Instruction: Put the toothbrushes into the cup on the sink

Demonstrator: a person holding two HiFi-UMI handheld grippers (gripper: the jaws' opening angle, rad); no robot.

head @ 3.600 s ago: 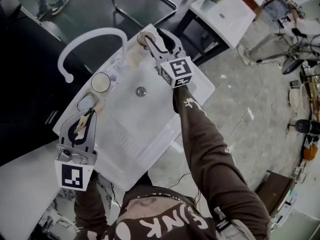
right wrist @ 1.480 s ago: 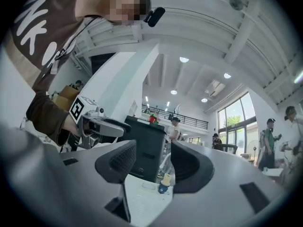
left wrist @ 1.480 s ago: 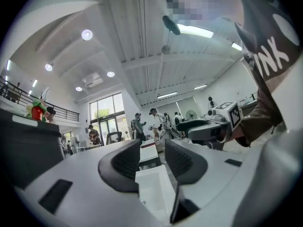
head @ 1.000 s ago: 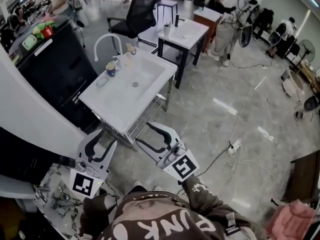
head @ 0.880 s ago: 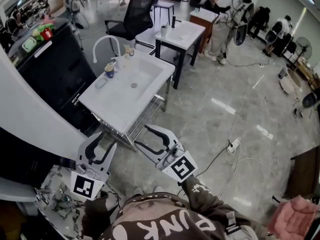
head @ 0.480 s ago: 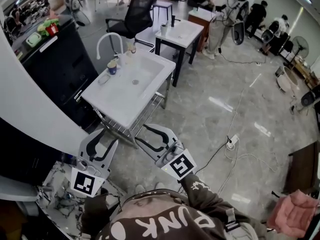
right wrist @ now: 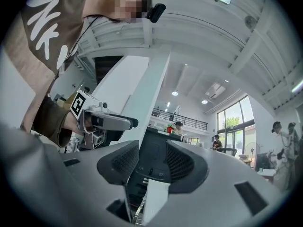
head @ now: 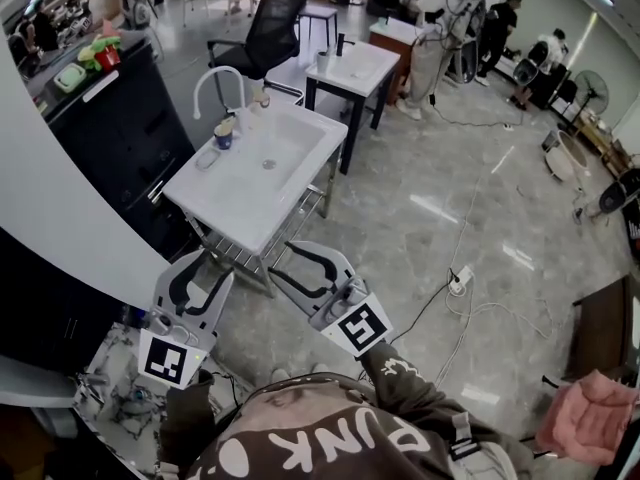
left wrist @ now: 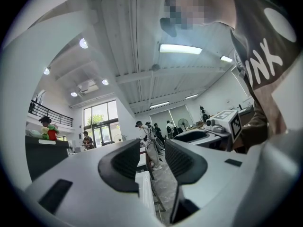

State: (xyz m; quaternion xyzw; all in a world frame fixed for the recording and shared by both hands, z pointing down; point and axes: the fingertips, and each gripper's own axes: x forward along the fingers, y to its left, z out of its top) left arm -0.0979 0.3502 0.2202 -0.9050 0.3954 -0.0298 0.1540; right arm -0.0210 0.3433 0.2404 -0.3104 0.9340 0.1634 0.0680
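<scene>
The white sink (head: 290, 158) stands ahead of me with a curved white faucet (head: 215, 83) behind it. A small cup (head: 223, 135) sits on its back left rim; what it holds is too small to tell. Both grippers hang short of the sink's near corner, apart from it. My left gripper (head: 203, 268) (left wrist: 152, 157) is open and empty. My right gripper (head: 285, 265) (right wrist: 152, 162) is open too; its jaws have just been closing a little, with nothing between them. Each gripper view shows the other gripper beside it.
A black cabinet (head: 120, 118) and a white wall (head: 60, 208) lie to the left. A black office chair (head: 270, 28) and a second sink table (head: 355, 63) stand beyond the sink. Cables and a power strip (head: 460, 283) lie on the marble floor. People stand far back.
A few seconds ago both grippers were right over the sink, the left one by the cup. Now they are well back from it, and the sink looks small and far.
</scene>
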